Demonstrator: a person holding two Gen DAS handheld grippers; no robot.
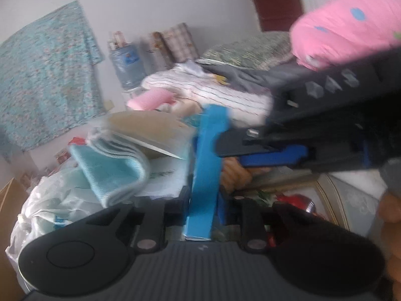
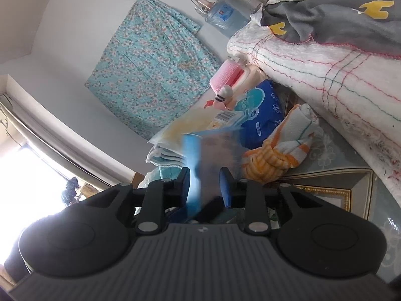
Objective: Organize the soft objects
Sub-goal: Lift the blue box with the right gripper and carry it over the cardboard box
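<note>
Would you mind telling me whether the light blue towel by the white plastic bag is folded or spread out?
Folded. In the left wrist view the light blue towel is doubled over in a curve, its stacked layered edges showing.

Ahead, folded towels (image 1: 117,170), a white blanket (image 2: 325,75) and an orange-striped cloth (image 2: 278,150) crowd the surface, leaving little open room.

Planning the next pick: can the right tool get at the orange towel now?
Probably not yet: the right tool is shut on a blue pack. The orange towel lies uncovered just ahead, reachable once that is released.
</note>
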